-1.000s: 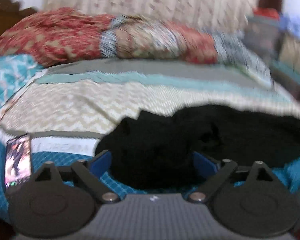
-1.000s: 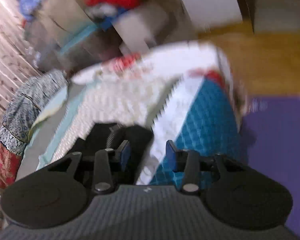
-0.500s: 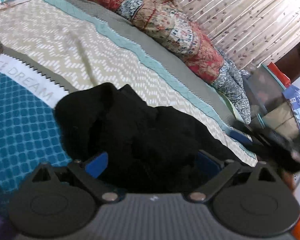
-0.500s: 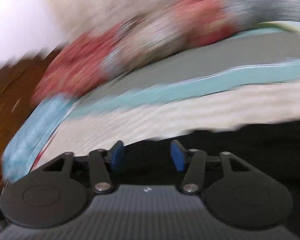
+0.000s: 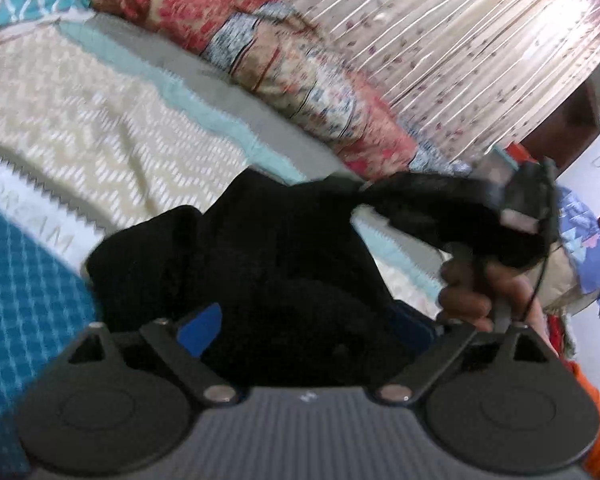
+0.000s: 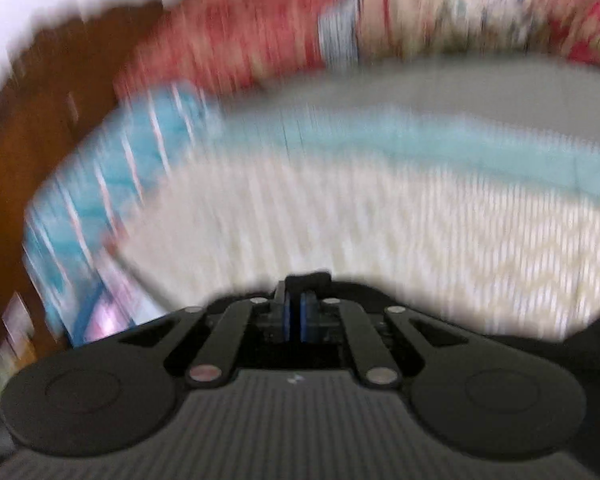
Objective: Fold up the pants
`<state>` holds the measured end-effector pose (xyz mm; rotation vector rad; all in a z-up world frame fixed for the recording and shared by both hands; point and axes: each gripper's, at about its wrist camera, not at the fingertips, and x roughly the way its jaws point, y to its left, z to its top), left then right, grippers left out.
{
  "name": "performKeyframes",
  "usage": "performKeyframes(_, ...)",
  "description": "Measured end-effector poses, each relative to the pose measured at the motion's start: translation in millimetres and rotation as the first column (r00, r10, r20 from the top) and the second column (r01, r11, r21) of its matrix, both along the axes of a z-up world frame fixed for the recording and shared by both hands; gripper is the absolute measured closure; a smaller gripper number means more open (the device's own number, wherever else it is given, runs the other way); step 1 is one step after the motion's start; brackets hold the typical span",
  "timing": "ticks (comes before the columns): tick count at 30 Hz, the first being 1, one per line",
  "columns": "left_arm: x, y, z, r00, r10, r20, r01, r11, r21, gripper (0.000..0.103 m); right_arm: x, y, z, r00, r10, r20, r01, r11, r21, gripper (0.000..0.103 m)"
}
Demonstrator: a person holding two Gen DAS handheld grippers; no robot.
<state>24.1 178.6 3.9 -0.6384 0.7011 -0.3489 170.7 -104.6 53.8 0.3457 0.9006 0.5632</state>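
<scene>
**Right jaws snapped shut at the pants' far end**

Since a second ago my right gripper (image 6: 294,316) has swung across the bed (image 5: 112,128) to the end of the black pants (image 5: 260,264) nearest the patterned bolster (image 5: 300,68). Its jaws, open half a second back, are now fully closed; dark cloth seems to run from its tip, but blur leaves the pinch uncertain. My left gripper (image 5: 308,328) keeps its jaws wide, straddling the pants' near bundle, pressing nothing. Pants lie bunched mid-bed, not yet spread; I judge folding barely begun.

Writing: beside the pants on the bedspread's white band, blurred letters, probably "DREAM". No brand readable.
</scene>
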Motion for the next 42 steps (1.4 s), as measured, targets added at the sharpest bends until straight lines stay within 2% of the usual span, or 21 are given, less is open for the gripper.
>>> performKeyframes(2, 4.4, -0.7, 2.9, 1.0, 0.011, 0.015, -0.011, 1.0, 0.011, 0.007, 3.1, -14.5, 5.3, 0.999, -0.025, 0.033, 0.023, 0.998, 0.052, 0.095)
performKeyframes(4, 9.8, -1.5, -1.9, 1.0, 0.015, -0.003, -0.015, 1.0, 0.003, 0.007, -0.3, -15.8, -7.7, 0.999, -0.035, 0.014, 0.034, 0.999, 0.033, 0.09)
performKeyframes(5, 12.0, -1.7, -4.5, 1.0, 0.016, -0.018, -0.016, 1.0, -0.003, 0.007, -3.6, -10.2, -19.6, 0.999, -0.045, -0.012, 0.044, 0.999, -0.023, 0.084)
performKeyframes(6, 13.2, -1.2, -8.6, 0.999, 0.017, -0.038, -0.017, 1.0, -0.009, 0.007, -7.3, -9.0, -28.4, 0.998, -0.05, -0.036, 0.047, 0.997, -0.067, 0.065)
performKeyframes(8, 11.8, 2.5, -13.5, 0.998, 0.024, -0.056, -0.024, 1.0, -0.013, 0.007, -20.3, -14.5, -40.1, 0.996, -0.081, -0.048, 0.077, 0.993, -0.087, 0.052)
performKeyframes(12, 3.9, 23.6, -17.3, 0.996, 0.064, -0.067, -0.066, 0.997, -0.028, 0.007, -52.8, -41.9, -32.5, 0.99, -0.139, -0.016, 0.139, 0.99, -0.018, 0.049)
performKeyframes(13, 1.9, 31.4, -18.1, 0.994, 0.08, -0.072, -0.083, 0.996, -0.036, 0.007, -60.0, -43.8, -29.3, 0.992, -0.123, 0.004, 0.123, 0.992, 0.002, 0.046)
performKeyframes(15, -3.1, 48.0, -20.1, 0.989, 0.123, -0.082, -0.127, 0.991, -0.053, 0.007, -74.3, -45.4, -20.4, 0.997, -0.056, 0.052, 0.056, 0.998, 0.01, 0.03)
performKeyframes(17, -7.8, 60.9, -24.1, 0.982, 0.161, -0.093, -0.168, 0.984, -0.064, 0.007, -81.7, -32.1, -13.6, 0.994, 0.056, 0.091, -0.055, 0.998, -0.016, 0.017)
performKeyframes(21, -16.2, 76.8, -29.6, 0.972, 0.205, -0.115, -0.213, 0.975, -0.061, 0.007, -82.3, 3.7, -22.9, 0.971, 0.222, 0.091, -0.214, 0.973, -0.086, 0.015)
performKeyframes(25, -17.7, 77.1, -29.8, 0.975, 0.191, -0.116, -0.199, 0.978, -0.055, 0.007, -68.8, 28.9, -46.6, 0.954, 0.3, -0.01, -0.298, 0.946, -0.127, 0.015)
performKeyframes(27, -17.6, 75.1, -28.4, 0.978, 0.179, -0.109, -0.185, 0.982, -0.045, 0.007, -70.7, 26.6, -48.7, 0.947, 0.318, -0.04, -0.321, 0.939, -0.127, 0.015)
performKeyframes(30, -16.5, 71.2, -27.0, 0.983, 0.154, -0.102, -0.159, 0.986, -0.042, 0.007, -79.2, 18.8, -38.0, 0.938, 0.346, -0.024, -0.346, 0.93, -0.125, 0.015)
performKeyframes(33, -15.4, 66.6, -25.2, 0.987, 0.134, -0.092, -0.139, 0.989, -0.051, 0.007, -93.6, 16.0, -33.6, 0.912, 0.409, 0.002, -0.404, 0.903, -0.147, 0.01)
performKeyframes(35, -14.3, 62.5, -23.9, 0.989, 0.122, -0.084, -0.127, 0.99, -0.055, 0.007, -100.9, 25.9, -41.2, 0.89, 0.455, 0.004, -0.445, 0.872, -0.204, 0.01)
performKeyframes(36, -13.8, 61.1, -22.9, 0.99, 0.118, -0.08, -0.122, 0.991, -0.055, 0.007, -104.1, 31.5, -47.7, 0.882, 0.472, -0.005, -0.459, 0.855, -0.242, 0.017)
performKeyframes(37, -13.2, 59.6, -21.9, 0.99, 0.114, -0.077, -0.118, 0.991, -0.055, 0.007, -105.0, 36.7, -53.0, 0.874, 0.485, -0.02, -0.471, 0.837, -0.28, 0.034)
performKeyframes(38, -12.3, 58.1, -20.2, 0.991, 0.109, -0.074, -0.113, 0.992, -0.054, 0.007, -102.1, 40.5, -55.1, 0.868, 0.496, -0.04, -0.483, 0.82, -0.308, 0.083)
performKeyframes(39, -11.7, 56.6, -17.6, 0.992, 0.105, -0.068, -0.108, 0.993, -0.052, 0.007, -95.4, 39.1, -51.4, 0.871, 0.49, -0.042, -0.478, 0.823, -0.306, 0.088)
performKeyframes(42, -6.8, 53.7, -7.8, 0.996, 0.082, -0.032, -0.084, 0.995, -0.045, 0.007, -63.7, 13.6, -5.8, 0.909, 0.4, 0.115, -0.365, 0.898, -0.245, 0.089)
